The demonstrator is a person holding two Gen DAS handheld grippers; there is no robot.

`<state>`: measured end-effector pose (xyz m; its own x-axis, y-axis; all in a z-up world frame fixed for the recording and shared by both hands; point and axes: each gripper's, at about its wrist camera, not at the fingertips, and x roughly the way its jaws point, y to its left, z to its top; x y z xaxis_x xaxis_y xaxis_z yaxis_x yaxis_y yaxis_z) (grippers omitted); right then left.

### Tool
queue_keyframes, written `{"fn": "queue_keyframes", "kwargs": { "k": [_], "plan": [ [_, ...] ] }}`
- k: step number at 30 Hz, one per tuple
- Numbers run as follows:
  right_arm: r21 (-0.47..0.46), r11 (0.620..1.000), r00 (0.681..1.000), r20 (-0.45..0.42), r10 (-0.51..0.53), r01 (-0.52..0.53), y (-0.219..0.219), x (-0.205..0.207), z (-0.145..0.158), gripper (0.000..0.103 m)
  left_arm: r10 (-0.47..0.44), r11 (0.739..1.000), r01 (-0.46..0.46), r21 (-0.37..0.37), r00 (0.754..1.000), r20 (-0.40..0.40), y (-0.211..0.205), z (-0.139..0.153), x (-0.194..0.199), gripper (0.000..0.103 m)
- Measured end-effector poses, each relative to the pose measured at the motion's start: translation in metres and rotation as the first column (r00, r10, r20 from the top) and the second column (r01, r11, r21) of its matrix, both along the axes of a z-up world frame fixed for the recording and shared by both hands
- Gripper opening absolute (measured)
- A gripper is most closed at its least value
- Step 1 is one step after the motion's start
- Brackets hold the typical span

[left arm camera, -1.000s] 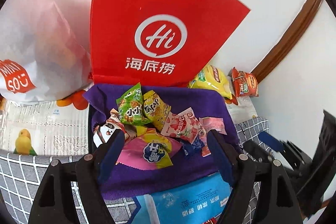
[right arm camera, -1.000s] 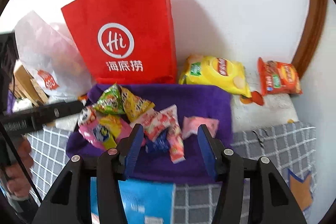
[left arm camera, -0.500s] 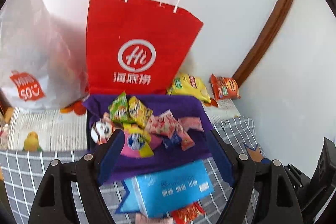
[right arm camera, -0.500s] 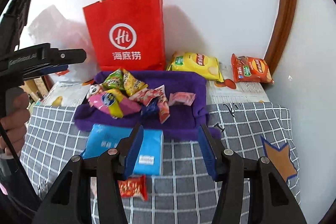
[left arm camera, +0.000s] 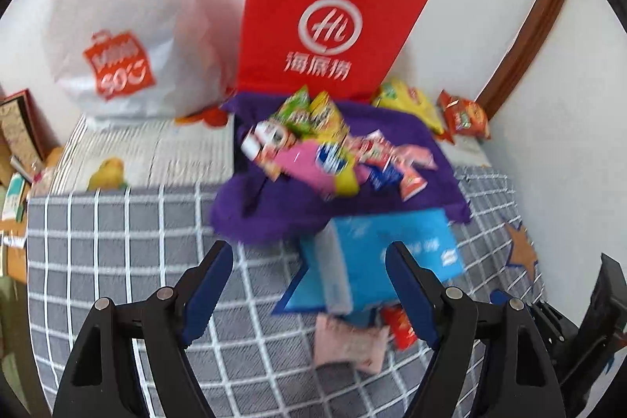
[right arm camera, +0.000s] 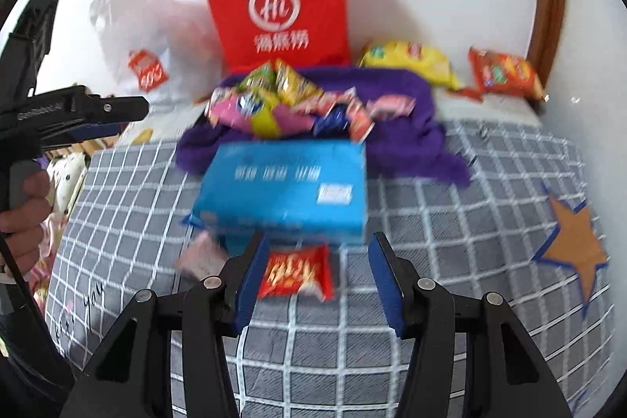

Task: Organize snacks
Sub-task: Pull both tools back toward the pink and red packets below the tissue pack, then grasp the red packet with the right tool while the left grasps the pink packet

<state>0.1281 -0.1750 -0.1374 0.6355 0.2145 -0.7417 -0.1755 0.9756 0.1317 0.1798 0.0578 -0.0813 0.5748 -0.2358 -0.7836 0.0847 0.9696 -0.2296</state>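
Note:
Several small snack packets lie heaped on a purple cloth over the grey checked bed cover. In front of the cloth sits a blue box. A red packet and a pink packet lie just before the box. My left gripper hangs open above the cover with nothing between its fingers. My right gripper is open too, its fingers hovering either side of the red packet without touching it.
A red paper bag and a white plastic bag stand against the wall. A yellow chip bag and an orange one lie at the back right. A hand holds the left gripper's handle.
Both grippers have pulled back from the snack pile toward the near side of the bed. The blue box and the red and pink packets have come into view. Neither gripper's opening changed.

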Motion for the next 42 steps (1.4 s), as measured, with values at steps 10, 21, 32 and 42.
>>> {"fn": "queue_keyframes", "kwargs": {
  "k": [10, 21, 32, 42],
  "plan": [
    [0.054, 0.998, 0.999, -0.036, 0.018, -0.016, 0.008, 0.009, -0.05, 0.055, -0.004, 1.0, 0.003, -0.015, 0.998, -0.067, -0.006, -0.047, -0.024, 0.079],
    [0.023, 0.998, 0.995, -0.081, 0.059, -0.057, 0.029, 0.029, -0.081, 0.055, -0.036, 0.999, 0.035, -0.005, 0.995, -0.094, -0.01, -0.066, -0.027, 0.079],
    [-0.02, 0.997, 0.997, -0.017, 0.072, -0.072, 0.016, 0.014, -0.074, 0.039, -0.118, 0.993, 0.12, 0.002, 0.984, -0.136, -0.034, -0.093, -0.027, 0.078],
    [0.024, 0.998, 0.999, -0.003, -0.053, 0.053, -0.047, -0.001, -0.075, 0.037, -0.175, 0.979, 0.185, 0.084, 0.978, -0.114, -0.069, -0.112, -0.031, 0.078]
  ]
}}
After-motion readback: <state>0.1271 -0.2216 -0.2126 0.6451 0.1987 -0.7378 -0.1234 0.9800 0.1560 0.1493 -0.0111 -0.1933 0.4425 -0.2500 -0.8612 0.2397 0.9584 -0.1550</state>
